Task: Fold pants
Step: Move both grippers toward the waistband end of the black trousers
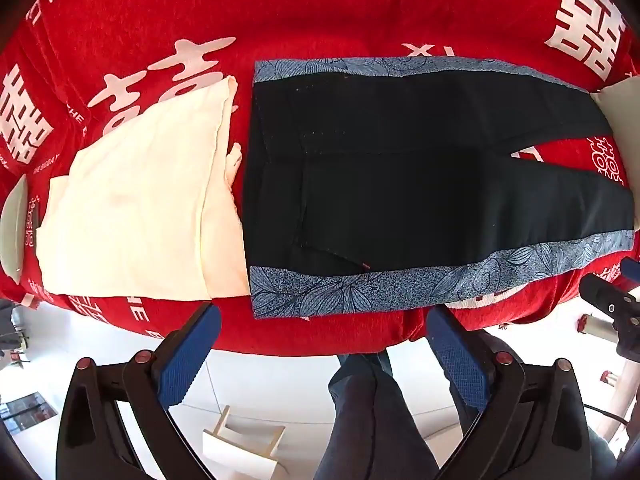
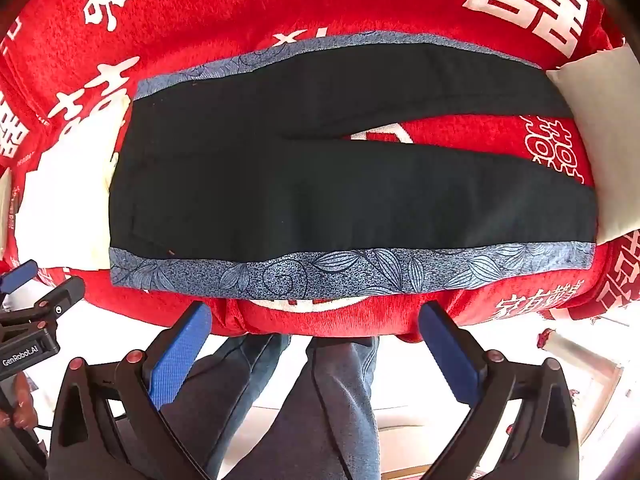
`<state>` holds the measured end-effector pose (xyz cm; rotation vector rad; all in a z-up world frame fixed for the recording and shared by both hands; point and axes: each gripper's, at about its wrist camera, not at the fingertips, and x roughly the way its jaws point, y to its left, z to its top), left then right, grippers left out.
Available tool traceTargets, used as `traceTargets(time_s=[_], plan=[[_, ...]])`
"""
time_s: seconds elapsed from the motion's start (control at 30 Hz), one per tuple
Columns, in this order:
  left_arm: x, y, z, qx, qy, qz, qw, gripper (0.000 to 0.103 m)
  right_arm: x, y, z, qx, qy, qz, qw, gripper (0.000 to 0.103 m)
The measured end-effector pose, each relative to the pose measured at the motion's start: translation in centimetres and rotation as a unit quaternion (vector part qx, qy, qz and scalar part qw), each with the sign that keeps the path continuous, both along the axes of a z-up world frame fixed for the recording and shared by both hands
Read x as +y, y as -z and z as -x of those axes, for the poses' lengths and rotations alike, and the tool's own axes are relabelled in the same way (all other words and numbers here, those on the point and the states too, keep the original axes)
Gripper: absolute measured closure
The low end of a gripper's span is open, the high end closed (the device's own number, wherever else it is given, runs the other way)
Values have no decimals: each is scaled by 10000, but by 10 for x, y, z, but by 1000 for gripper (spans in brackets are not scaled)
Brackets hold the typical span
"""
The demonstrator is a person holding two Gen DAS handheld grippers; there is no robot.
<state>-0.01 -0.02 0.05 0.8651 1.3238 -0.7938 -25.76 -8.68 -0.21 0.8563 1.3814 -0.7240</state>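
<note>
A: Where are the pants (image 1: 400, 184)?

B: Flat on the red-covered counter (image 1: 320, 12), straight ahead of both my tongs. Long axis runs left to right: waistband on my left, the two legs spreading out to my right. The near side stripe (image 2: 320, 274) lies along the counter's front edge, just beyond the fingertips.

A: Tongs state?

B: Left tongs (image 1: 320, 320) are spread wide, holding nothing. Right tongs (image 2: 316, 316) same, jaws apart and empty. Both hover off the counter's front edge, not touching cloth.

A: Which is nearer to what?

B: My left sits opposite the waistband end, beside the folded cream cloth (image 1: 140, 208). My right faces the middle of the near leg, so it's the one closer to the cuffs. White cloth (image 2: 600, 140) lies over the far-right leg ends.

A: Next move?

B: My guess: grab the near stripe edge with both tongs and fold it away onto the far leg.
</note>
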Motion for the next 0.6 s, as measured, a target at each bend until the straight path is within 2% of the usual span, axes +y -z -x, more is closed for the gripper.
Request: traceTargets(time_s=[0.27,0.6], plan=[[-4,-2,3,-37,51,86,9999,0,0,-2,0,4,65,39,10000,0],[0,0,-1,104,115,-56,9999,0,0,-4,-2,59,107,103,9999,0]])
